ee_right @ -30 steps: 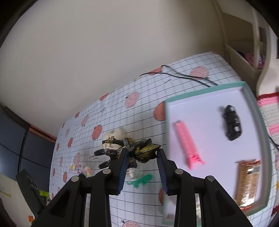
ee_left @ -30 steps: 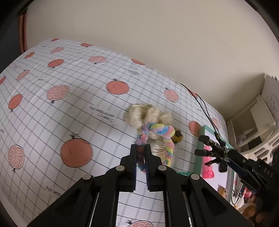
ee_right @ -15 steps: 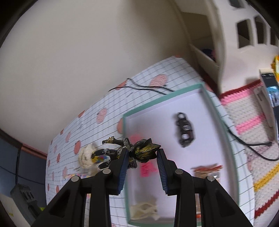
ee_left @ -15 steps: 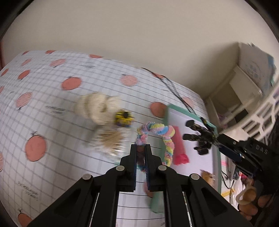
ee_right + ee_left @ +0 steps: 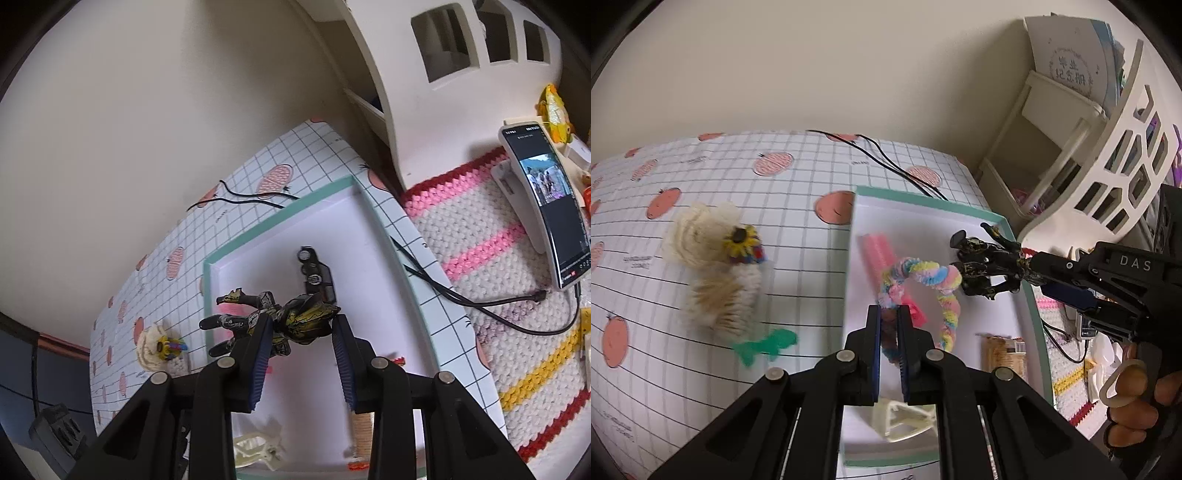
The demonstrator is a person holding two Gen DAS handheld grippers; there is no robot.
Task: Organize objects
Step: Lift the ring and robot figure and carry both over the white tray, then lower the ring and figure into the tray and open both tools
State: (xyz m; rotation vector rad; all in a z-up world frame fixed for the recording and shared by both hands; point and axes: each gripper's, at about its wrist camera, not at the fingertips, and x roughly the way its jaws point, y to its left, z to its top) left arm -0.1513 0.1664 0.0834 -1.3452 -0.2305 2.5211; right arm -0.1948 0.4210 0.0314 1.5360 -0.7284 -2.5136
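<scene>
L tool pinches pipe-cleaner loop | R tool clamps toy figure | both over tray | risk: tools collide, drops land on car.

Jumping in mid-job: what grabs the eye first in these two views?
The left gripper pinches a pastel pipe-cleaner loop above the teal-rimmed tray. The right gripper clamps a black-and-gold figure over the same tray. A fluffy cream toy lies on the tablecloth to the tray's left.
</scene>
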